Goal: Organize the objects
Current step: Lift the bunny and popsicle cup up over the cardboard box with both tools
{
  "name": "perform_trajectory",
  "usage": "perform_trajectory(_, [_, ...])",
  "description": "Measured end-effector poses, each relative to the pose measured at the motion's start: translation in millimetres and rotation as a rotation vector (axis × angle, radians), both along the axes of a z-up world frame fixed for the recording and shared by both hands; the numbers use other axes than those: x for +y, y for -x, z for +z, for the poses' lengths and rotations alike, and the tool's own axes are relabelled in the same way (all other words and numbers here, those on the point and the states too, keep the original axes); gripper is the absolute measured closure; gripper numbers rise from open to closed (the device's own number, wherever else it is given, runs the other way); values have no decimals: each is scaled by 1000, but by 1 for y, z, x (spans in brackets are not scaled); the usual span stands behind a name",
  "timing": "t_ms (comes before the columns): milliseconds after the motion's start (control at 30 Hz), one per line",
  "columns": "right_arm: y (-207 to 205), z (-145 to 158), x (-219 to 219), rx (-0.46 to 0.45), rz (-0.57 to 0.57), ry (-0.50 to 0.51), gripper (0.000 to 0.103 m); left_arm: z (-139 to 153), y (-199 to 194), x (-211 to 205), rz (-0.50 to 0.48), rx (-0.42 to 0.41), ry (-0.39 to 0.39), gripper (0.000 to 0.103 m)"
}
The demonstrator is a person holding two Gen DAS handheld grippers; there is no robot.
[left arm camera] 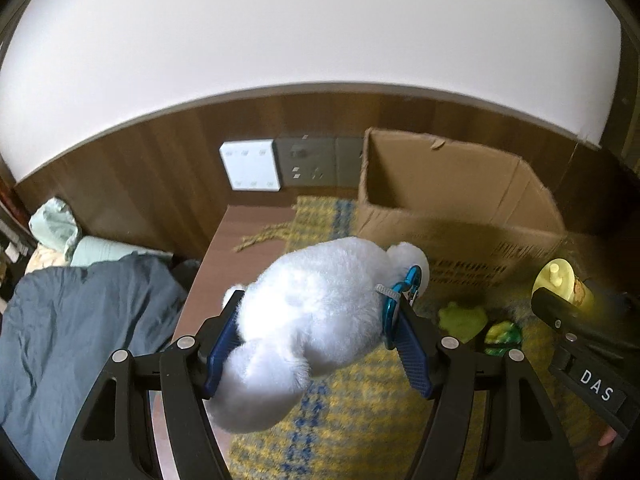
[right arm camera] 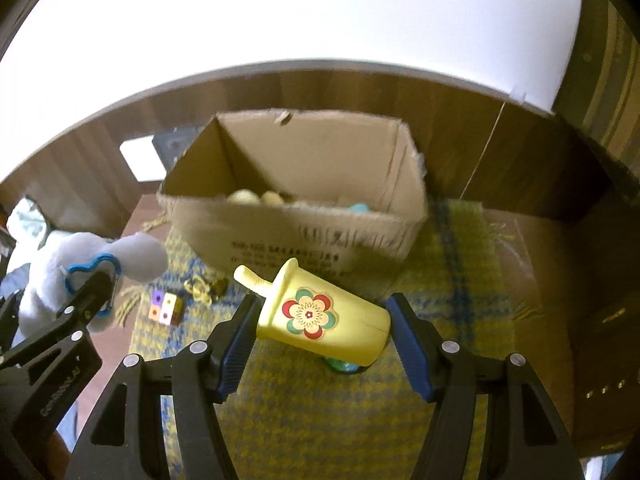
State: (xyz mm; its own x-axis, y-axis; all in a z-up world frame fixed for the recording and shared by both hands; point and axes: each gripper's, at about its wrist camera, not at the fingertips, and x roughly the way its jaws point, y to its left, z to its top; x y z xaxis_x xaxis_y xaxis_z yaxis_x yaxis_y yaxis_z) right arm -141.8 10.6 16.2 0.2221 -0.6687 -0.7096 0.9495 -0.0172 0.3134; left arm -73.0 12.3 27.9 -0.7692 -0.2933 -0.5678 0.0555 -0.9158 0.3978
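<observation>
A white plush toy [left arm camera: 316,300] with a blue carabiner [left arm camera: 404,292] is clamped between the blue pads of my left gripper [left arm camera: 316,324], held above the rug. My right gripper [right arm camera: 322,312] is shut on a yellow lidded cup [right arm camera: 320,316] with a flower print, tilted with its straw toward the upper left. The open cardboard box [right arm camera: 280,232] stands just beyond both, with several pale balls inside. In the right wrist view the plush [right arm camera: 132,256] and the left gripper [right arm camera: 84,296] are at the left. In the left wrist view the cup [left arm camera: 560,284] is at the right.
On the yellow-blue rug [right arm camera: 280,400] lie a coloured cube [right arm camera: 166,308], a small yellow toy [right arm camera: 204,286] and green toys [left arm camera: 464,320]. A teal object [right arm camera: 344,366] peeks out under the cup. A dark blue blanket [left arm camera: 80,340] lies left of the table; wall sockets [left arm camera: 308,160] are behind.
</observation>
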Motion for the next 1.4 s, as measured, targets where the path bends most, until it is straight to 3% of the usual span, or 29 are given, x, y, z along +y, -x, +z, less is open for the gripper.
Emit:
perform_trajectory(400, [36,38,-12,-5,-64,79,38,32,23,38,-73,63,-8,34])
perform_trajectory(833, [54,63,-54,-12,-80,130,38,58,69,64,-117,106,-18,34])
perform_trajectory(1400, [55,48,-115,-24,-52,80,38,40,130,74,-120,41,-7,34])
